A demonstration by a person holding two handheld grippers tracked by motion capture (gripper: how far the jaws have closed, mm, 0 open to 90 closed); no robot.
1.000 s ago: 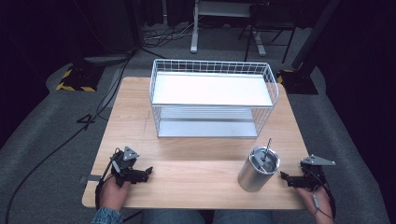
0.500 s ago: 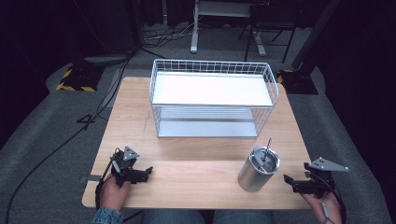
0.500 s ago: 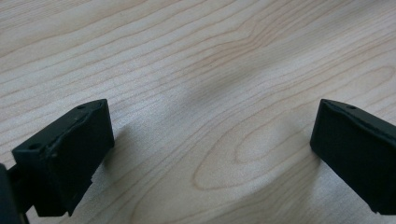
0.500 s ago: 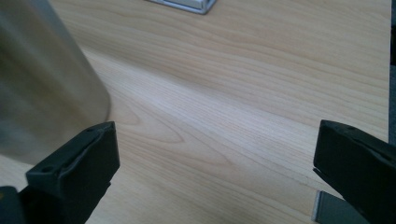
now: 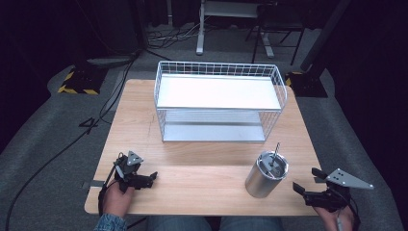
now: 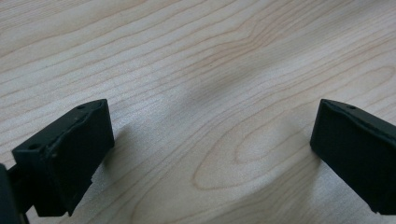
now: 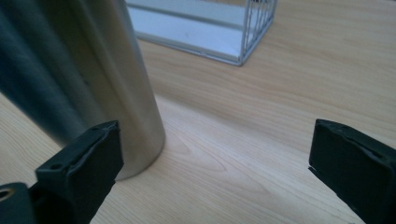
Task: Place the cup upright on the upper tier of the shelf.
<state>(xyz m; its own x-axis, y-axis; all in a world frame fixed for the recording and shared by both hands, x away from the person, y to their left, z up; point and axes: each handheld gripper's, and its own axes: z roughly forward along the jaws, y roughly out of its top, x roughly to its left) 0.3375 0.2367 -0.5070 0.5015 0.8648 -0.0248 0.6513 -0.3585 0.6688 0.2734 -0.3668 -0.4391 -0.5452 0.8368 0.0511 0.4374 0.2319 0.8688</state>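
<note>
While both claws sit spread wide and empty, the steel tumbler (straw upright in lid) stands on the worktop in front of the wire basket. Right claw just beside tumbler, left claw well apart.

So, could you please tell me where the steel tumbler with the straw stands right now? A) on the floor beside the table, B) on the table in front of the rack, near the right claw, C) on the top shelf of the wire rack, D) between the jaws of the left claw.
B: the steel tumbler stands on the table in front of the wire rack, just left of the open right claw.
</note>
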